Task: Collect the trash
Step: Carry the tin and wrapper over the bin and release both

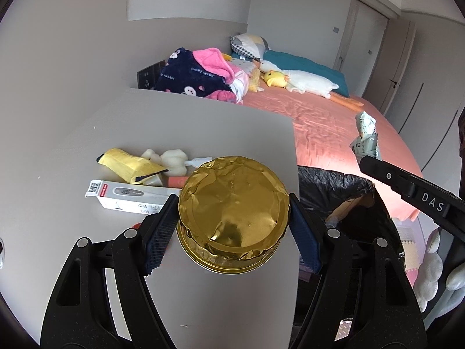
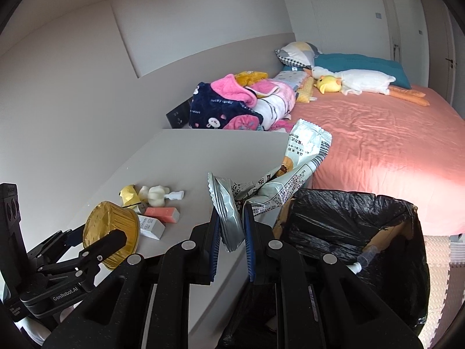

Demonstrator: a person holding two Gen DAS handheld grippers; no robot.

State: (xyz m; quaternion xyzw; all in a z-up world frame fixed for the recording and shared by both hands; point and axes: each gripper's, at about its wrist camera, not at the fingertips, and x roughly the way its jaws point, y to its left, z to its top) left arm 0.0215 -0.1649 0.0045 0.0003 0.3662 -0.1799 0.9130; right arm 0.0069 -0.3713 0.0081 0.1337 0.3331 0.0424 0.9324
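Note:
My left gripper (image 1: 234, 218) is shut on a gold foil cup (image 1: 234, 213) and holds it above the grey table's (image 1: 145, 122) right edge; the cup also shows in the right wrist view (image 2: 109, 232). My right gripper (image 2: 231, 232) is shut on a crumpled white and silver snack wrapper (image 2: 293, 168) and holds it just left of the bin lined with a black bag (image 2: 348, 232). In the left wrist view the wrapper (image 1: 366, 136) hangs over the bin (image 1: 343, 192).
On the table lie a yellow packet (image 1: 130, 164), a white thermometer box (image 1: 128, 197), a white brush-like item (image 1: 174, 160) and a pink box (image 2: 162, 214). A bed with an orange sheet (image 2: 377, 145), blankets and plush toys stands beyond.

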